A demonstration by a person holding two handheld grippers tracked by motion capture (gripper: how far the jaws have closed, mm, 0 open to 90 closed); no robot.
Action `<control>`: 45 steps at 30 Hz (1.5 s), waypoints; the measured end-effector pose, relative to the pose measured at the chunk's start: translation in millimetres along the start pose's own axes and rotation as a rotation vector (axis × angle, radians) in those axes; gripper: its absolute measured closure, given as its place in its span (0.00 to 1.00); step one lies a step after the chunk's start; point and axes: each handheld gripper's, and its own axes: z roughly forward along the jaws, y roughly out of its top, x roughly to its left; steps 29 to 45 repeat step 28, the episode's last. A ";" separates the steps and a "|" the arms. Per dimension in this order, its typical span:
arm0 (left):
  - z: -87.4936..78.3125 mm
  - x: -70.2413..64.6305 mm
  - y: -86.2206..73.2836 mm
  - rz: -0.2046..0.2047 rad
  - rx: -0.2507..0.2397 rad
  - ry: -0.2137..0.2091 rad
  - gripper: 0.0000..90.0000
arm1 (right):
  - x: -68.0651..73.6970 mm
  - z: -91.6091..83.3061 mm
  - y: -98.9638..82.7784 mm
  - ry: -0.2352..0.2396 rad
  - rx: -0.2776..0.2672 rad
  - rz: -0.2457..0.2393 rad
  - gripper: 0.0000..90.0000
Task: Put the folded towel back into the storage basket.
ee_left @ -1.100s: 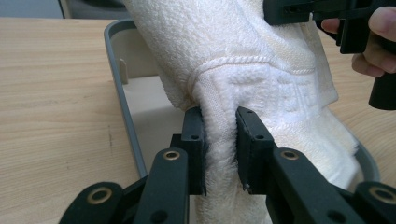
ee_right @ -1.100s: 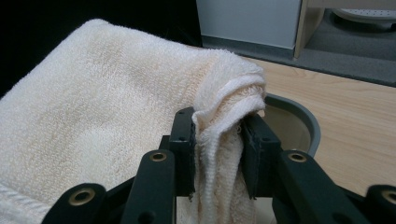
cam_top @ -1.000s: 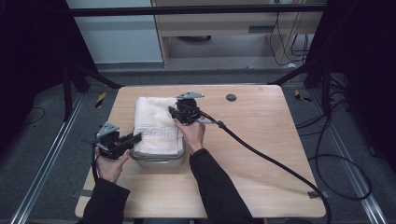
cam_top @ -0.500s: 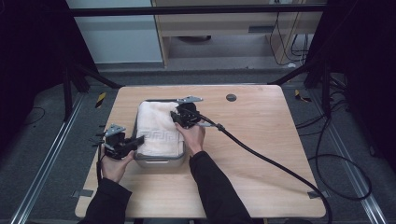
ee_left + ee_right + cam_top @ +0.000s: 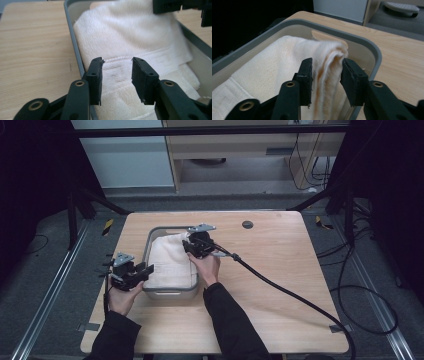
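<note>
A soft, limp towel (image 5: 167, 262) lies in a grey tub (image 5: 150, 240); the right tool (image 5: 325, 72), jaws just opening, straddles its bunched fold, while the left tool (image 5: 117, 71), also just opening, holds nothing.

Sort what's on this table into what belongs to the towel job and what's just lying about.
Belongs to the job:
- white towel, folded, lying in the bin
- grey bin
- left hand-held gripper, open above the towel
- right hand-held gripper, a towel fold between its jaws, which have just been opening

Just lying about:
- small dark disc on the table
</note>
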 end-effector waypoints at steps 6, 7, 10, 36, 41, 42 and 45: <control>-8.9 1.9 2.5 -0.003 -0.039 0.003 0.64 | -4.9 -11.6 3.2 -0.016 -0.034 -0.043 0.53; -10.5 2.1 2.7 -0.002 -0.045 0.000 0.63 | -6.2 -14.0 3.5 -0.018 -0.038 -0.052 0.51; -16.1 1.6 3.9 0.004 -0.069 -0.008 0.60 | -12.4 -26.0 2.9 -0.023 -0.053 -0.066 0.45; -29.7 -3.9 -6.6 0.065 -0.101 -0.047 0.36 | -79.9 -137.4 -34.8 -0.033 -0.100 -0.017 0.21; -29.7 -3.9 -6.6 0.065 -0.101 -0.047 0.36 | -79.9 -137.4 -34.8 -0.033 -0.100 -0.017 0.21; -29.7 -3.9 -6.6 0.065 -0.101 -0.047 0.36 | -79.9 -137.4 -34.8 -0.033 -0.100 -0.017 0.21; -29.7 -3.9 -6.6 0.065 -0.101 -0.047 0.36 | -79.9 -137.4 -34.8 -0.033 -0.100 -0.017 0.21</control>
